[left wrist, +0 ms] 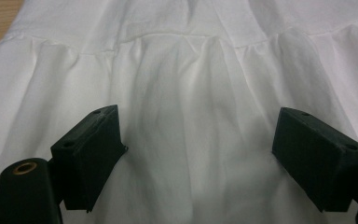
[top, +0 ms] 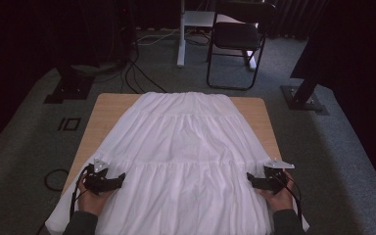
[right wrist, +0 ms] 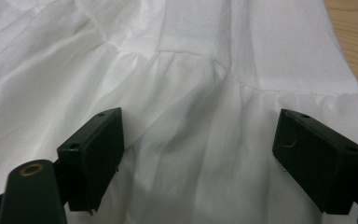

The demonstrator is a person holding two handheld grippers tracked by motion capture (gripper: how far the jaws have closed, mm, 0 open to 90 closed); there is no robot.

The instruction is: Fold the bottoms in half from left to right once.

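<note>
The white skirt [top: 186, 156] lies spread on the table [top: 105, 105], beneath and ahead of both grippers; the left gripper [top: 119, 179] and right gripper [top: 250, 179] gape, grasping nothing; closing here may pinch one layer only, or bunch the gathered tier unevenly.

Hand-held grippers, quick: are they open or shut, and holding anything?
Left hand-held gripper: open, holding nothing, over the white skirt.
Right hand-held gripper: open, holding nothing, over the skirt.

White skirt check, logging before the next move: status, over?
Left tool and right tool open, poised at the skirt's side edges. White skirt spread flat on the wooden table, near hem overhanging. Nothing in the way.
</note>
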